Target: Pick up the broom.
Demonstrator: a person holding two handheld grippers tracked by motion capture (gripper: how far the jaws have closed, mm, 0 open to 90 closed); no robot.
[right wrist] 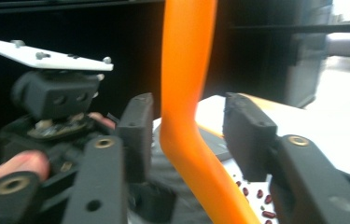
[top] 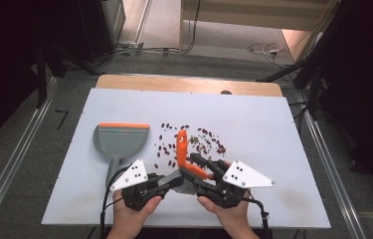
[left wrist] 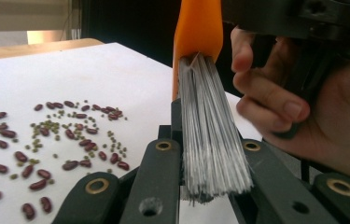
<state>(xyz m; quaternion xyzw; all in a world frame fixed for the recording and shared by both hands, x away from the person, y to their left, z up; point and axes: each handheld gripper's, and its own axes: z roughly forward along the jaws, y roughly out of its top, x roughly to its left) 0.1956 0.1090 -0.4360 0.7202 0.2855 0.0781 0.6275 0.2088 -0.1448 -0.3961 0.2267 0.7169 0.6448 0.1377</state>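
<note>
White tabletop [top: 273, 149] is carrying scattered red beans [top: 209, 142] and a grey dustpan [top: 117, 139]. Left gripper [top: 176, 178] is clamping the brush bristles [left wrist: 212, 140] at the table's near edge; right gripper [top: 199, 162] is standing part open, its pads clear of the orange brush handle [right wrist: 186, 93] between them.

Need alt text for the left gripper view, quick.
The left tool is shut on the grey bristles of an orange-handled brush standing upright. Red beans and small green ones lie scattered on the white table to the left; a hand is at right.
</note>
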